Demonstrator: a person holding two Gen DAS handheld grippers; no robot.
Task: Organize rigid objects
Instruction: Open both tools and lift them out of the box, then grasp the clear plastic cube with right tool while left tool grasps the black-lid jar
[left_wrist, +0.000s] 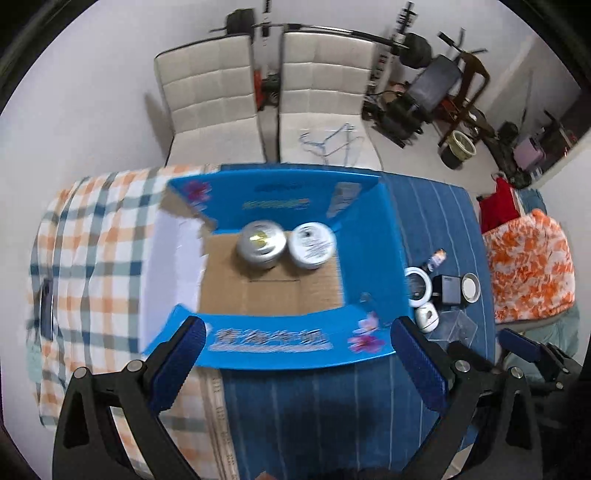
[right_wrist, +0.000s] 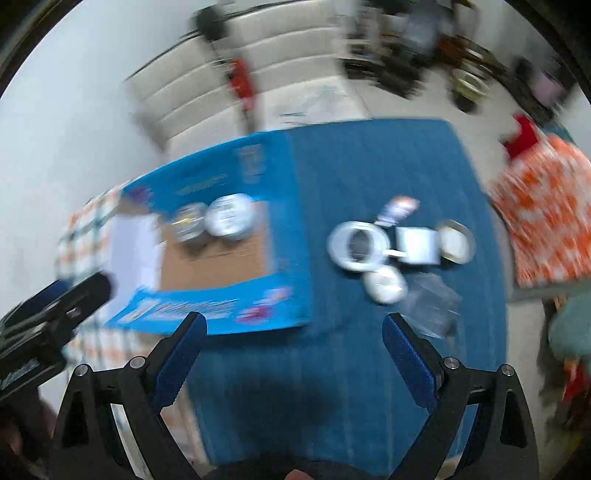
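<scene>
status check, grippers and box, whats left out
Left gripper open, empty. Right gripper open, empty. Two round tins in blue box; ring and small items loose on blue cloth. Nothing blocking.

Your left hand-held gripper (left_wrist: 297, 358) held level with blue-padded fingers spread wide, your right hand-held gripper (right_wrist: 293, 354) likewise wide apart, both gripping nothing

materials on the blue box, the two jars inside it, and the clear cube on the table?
Blue box: corrugated cardboard, glossy blue print on the flaps, raw brown floor inside.
Left jar: silvery metallic-looking finish with a bright glint; metal or plated plastic, can't tell.
Right jar: white, printed label, likely plastic.
Clear cube: transparent, sharp edges; looks like acrylic, though glass is possible.
</scene>
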